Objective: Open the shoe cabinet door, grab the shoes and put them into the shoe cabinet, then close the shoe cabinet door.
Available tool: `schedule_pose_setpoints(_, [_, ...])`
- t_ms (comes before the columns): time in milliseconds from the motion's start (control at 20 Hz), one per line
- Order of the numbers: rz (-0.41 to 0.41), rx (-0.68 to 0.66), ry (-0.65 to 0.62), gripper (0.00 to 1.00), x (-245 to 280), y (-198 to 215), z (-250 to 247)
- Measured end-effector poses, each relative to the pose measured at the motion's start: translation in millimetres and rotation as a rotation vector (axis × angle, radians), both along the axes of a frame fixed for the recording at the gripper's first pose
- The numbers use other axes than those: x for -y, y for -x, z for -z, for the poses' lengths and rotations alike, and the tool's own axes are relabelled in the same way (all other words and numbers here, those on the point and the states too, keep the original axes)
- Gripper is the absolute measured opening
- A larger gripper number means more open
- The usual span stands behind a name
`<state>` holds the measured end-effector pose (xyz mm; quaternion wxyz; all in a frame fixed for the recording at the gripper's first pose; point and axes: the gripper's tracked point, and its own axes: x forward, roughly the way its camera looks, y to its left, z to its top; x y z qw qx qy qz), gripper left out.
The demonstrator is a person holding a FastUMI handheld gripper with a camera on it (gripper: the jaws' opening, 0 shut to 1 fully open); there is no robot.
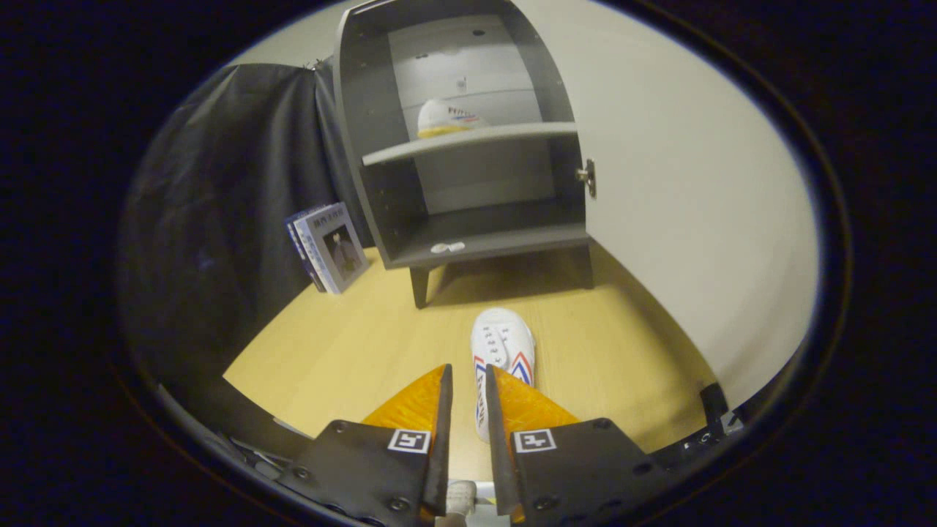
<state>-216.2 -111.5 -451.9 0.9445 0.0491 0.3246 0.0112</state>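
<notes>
The gripper has its fingers drawn nearly together around the near side wall of a white shoe on the wooden table; whether both press on it I cannot tell. Such an edge hold could let the shoe twist or drop. Beyond stands the open cabinet, another shoe on its shelf; the door swung right could be knocked.
</notes>
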Motion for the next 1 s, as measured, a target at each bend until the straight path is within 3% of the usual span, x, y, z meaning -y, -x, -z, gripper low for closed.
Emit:
schedule_pose_setpoints(300, [-0.004,-0.107,0.048,0.28,0,-18,74])
schedule_pose_setpoints(650, [-0.021,-0.129,0.046,0.26,-7,-54,105])
schedule_pose_setpoints(750, [-0.016,-0.124,0.098,0.26,-2,-57,107])
schedule_pose_setpoints(950, [-0.04,-0.122,0.156,0.04,-7,-57,105])
schedule_pose_setpoints(1000, [-0.024,-0.118,0.136,0.03,-7,-58,99])
